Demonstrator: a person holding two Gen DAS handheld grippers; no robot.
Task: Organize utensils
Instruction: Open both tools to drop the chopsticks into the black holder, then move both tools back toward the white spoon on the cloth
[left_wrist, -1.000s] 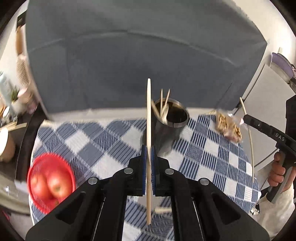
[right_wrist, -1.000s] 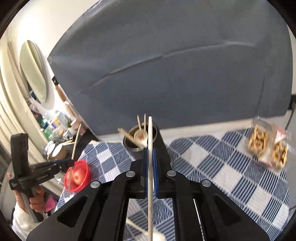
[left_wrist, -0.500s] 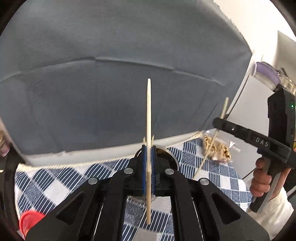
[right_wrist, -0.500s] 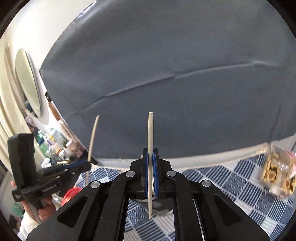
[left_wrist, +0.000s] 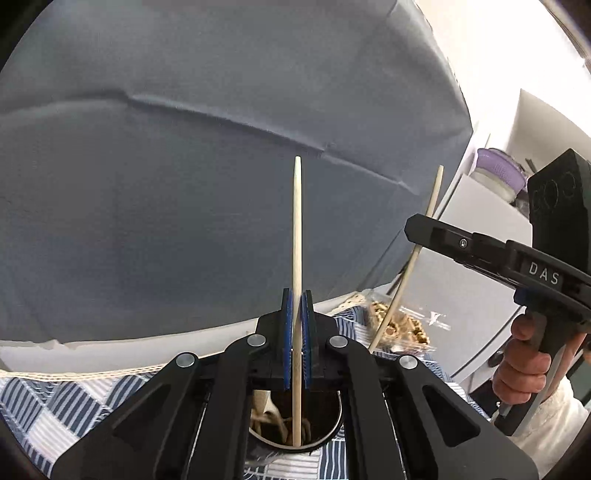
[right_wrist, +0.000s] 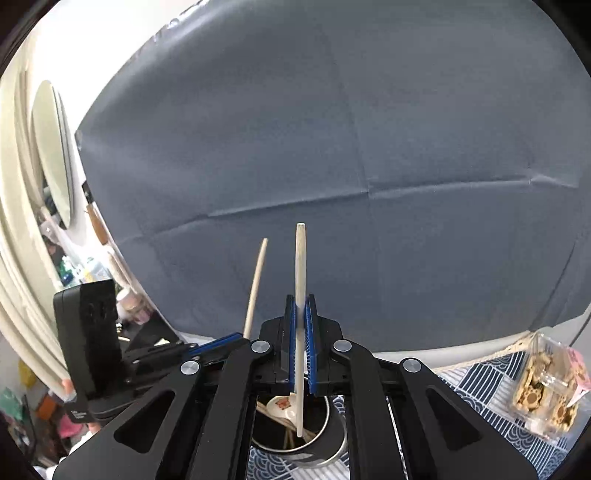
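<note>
The checked tablecloth (left_wrist: 55, 410) ends at a big grey sheet (left_wrist: 184, 184) at 12 o'clock. Below you sits the metal cup (right_wrist: 332, 413), its rim close. Your left gripper (left_wrist: 296, 339) pinches one chopstick (left_wrist: 297, 229); your right gripper (right_wrist: 301, 343) pinches another chopstick (right_wrist: 301, 266), both upright over the cup.

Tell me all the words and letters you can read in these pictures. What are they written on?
"DAS": white letters on the side of the black right tool, seen from the left wrist camera.
A pale mark on the clear snack bag behind it is too blurred to read.
A small white print low on the left tool's black handle, seen from the right wrist camera, is too small to read.
</note>
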